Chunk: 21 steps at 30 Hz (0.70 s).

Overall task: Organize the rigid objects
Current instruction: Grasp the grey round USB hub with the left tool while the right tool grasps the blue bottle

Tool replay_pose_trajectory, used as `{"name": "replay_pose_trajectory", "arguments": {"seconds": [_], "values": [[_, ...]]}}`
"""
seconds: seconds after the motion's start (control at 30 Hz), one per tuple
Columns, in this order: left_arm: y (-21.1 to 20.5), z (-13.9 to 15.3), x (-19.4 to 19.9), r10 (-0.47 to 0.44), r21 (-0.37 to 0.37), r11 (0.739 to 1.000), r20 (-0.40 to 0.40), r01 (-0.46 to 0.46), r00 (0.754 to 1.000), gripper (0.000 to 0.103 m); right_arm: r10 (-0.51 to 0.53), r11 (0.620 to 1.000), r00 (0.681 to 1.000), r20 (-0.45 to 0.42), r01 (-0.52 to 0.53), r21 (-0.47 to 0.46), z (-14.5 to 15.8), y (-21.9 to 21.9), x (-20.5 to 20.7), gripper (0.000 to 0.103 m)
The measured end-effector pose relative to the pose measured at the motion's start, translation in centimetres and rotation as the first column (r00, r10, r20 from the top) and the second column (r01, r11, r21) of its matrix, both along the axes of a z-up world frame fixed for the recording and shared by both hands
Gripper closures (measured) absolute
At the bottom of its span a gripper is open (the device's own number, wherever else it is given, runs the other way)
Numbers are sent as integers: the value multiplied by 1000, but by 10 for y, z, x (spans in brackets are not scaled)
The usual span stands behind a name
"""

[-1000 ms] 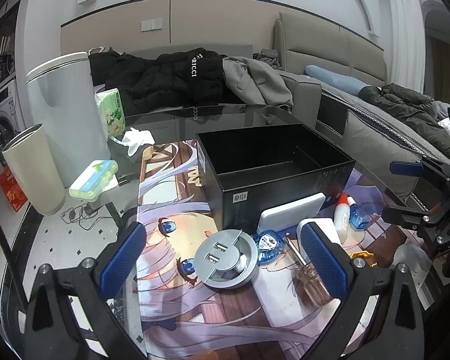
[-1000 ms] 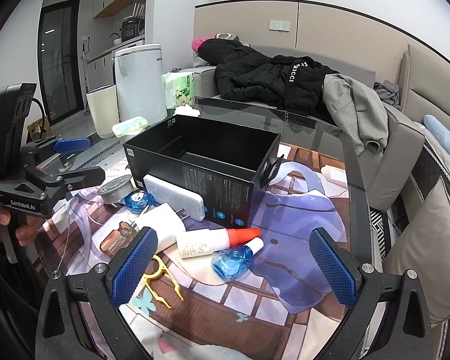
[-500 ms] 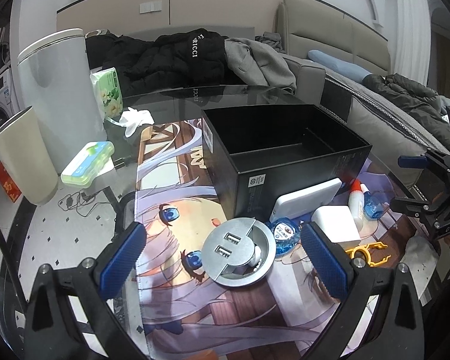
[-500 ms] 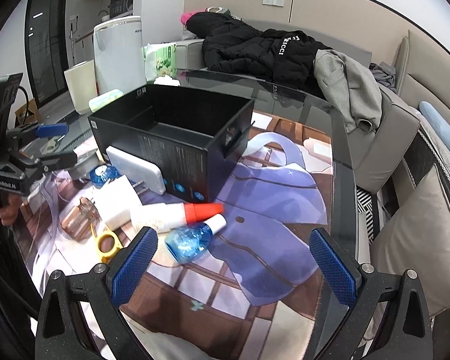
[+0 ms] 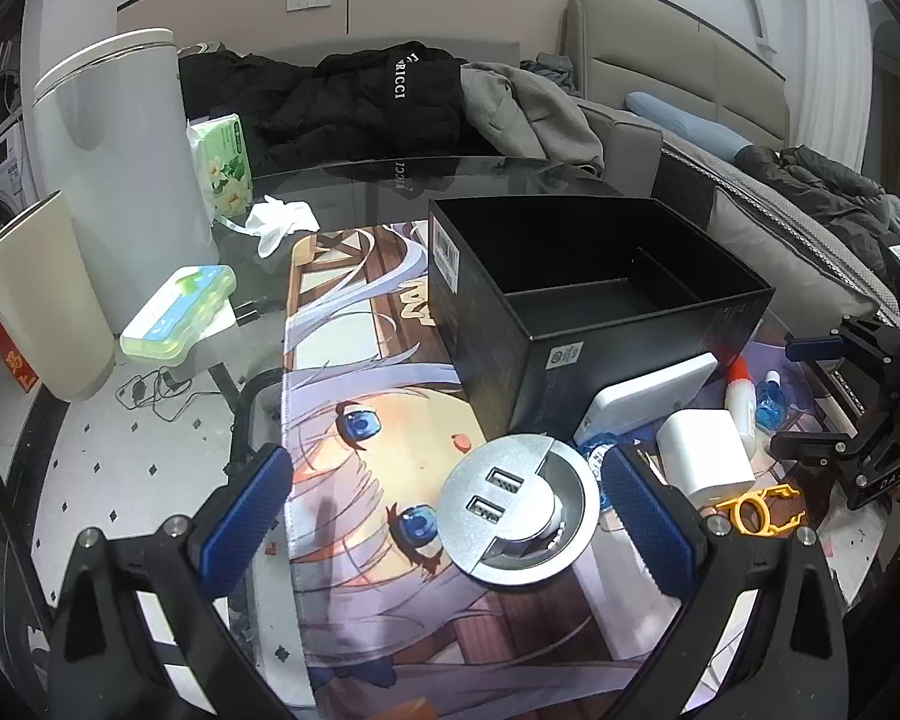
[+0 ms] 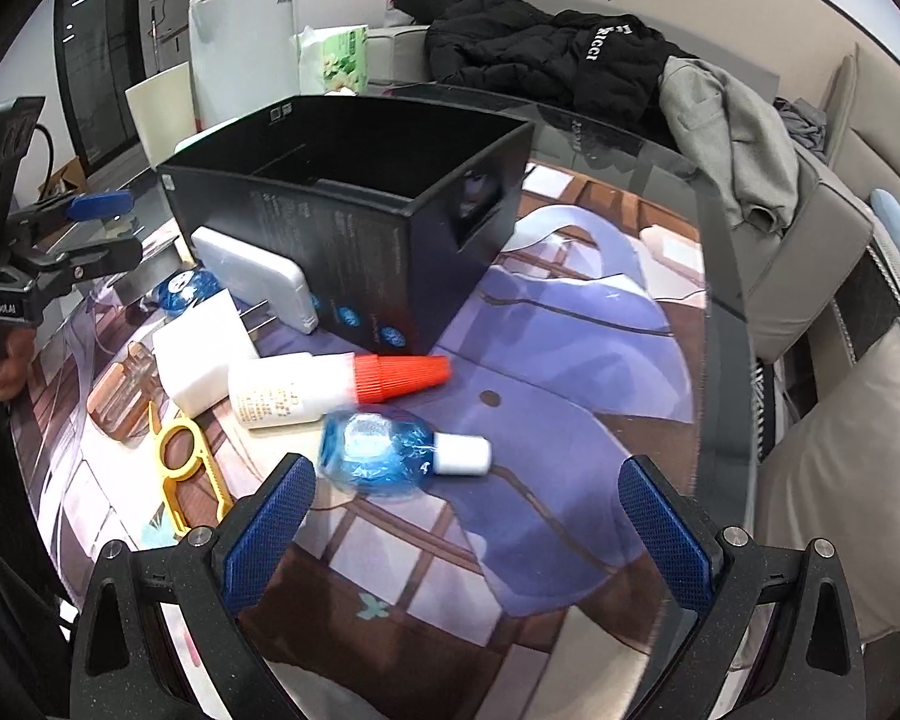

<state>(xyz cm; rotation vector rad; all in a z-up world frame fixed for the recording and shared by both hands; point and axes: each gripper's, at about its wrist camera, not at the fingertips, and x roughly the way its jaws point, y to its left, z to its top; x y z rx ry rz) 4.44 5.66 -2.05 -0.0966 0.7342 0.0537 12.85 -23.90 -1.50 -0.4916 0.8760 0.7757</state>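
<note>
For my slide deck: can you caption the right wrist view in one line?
Open right gripper hovers near a blue bottle and red-capped bottle beside the empty black box.

We see a round glass table [image 5: 150, 450] carrying a printed mat [image 5: 354, 360] at its centre. Directly on the glass, at ten o'clock of the mat, lie a green case [image 5: 180, 312], crumpled tissue [image 5: 282, 222] and a tissue pack [image 5: 222, 165].
</note>
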Motion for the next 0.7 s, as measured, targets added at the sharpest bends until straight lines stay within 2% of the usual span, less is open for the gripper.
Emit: {"name": "replay_pose_trajectory", "arguments": {"seconds": [0.1,0.17,0.37,0.57,0.63,0.7], "values": [[1,-2,1,-7,-10,1000,-7,7,1000,0,-1,1000,1000,-20,1,1,-4,4,3,0],[2,-3,3,-14,-20,1000,-14,14,1000,0,-26,999,997,-67,27,16,-6,5,10,0],[2,-7,6,-30,-37,999,-40,28,999,0,-60,998,996,-64,62,24,-6,7,17,1],[3,-12,7,-35,-61,998,-71,30,997,0,-78,995,996,-42,81,57,-3,9,7,22],[3,-13,8,-38,-69,997,-74,33,997,0,-77,994,996,-38,80,68,0,9,2,38],[2,-14,8,-40,-69,997,-81,35,996,0,-88,993,996,-32,90,76,0,9,0,46]]}}
